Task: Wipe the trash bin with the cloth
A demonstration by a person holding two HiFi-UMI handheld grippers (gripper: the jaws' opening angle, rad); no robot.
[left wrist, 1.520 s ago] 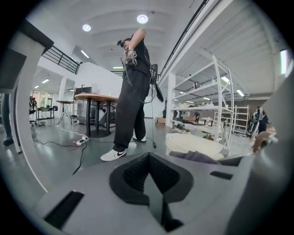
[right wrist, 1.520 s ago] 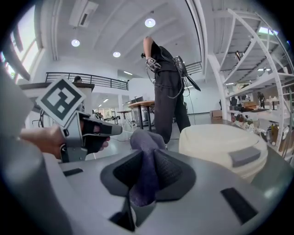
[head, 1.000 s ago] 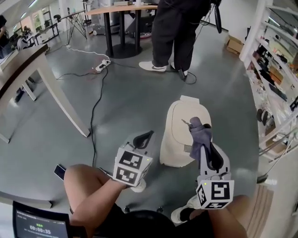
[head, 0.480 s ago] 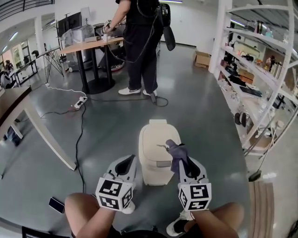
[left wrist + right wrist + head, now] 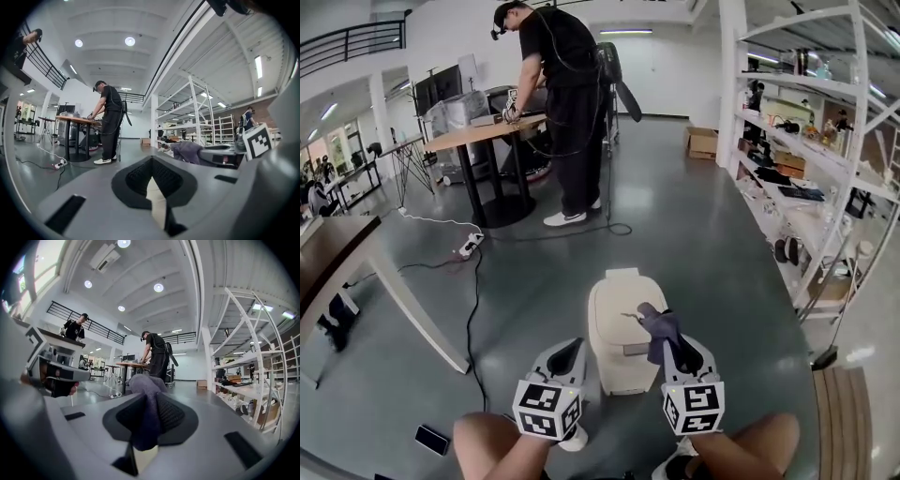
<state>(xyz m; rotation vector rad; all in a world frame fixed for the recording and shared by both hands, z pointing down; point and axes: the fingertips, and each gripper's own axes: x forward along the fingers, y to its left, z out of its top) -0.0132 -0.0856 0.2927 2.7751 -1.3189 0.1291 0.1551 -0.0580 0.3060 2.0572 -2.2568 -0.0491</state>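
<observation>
Trash bin, cream with its lid down, stands on the grey floor just ahead of the person's knees, between the two grippers; what it holds cannot be seen. The right gripper has its jaws clenched on a purple-grey cloth, which bunches up above the jaws and hangs over the bin's right edge. In the right gripper view the cloth fills the space between the pads. The left gripper sits just beside the bin's left side, its jaws pressed together with nothing gripped, as the left gripper view shows. A phone lies on the floor to the left. A black cable runs up to a power strip, with bare floor between it and the bin. A wooden desk edges in at left; white shelving full of small items lines the right. Farther off, a person in black stands at another desk, and a cardboard box sits by the shelving.
</observation>
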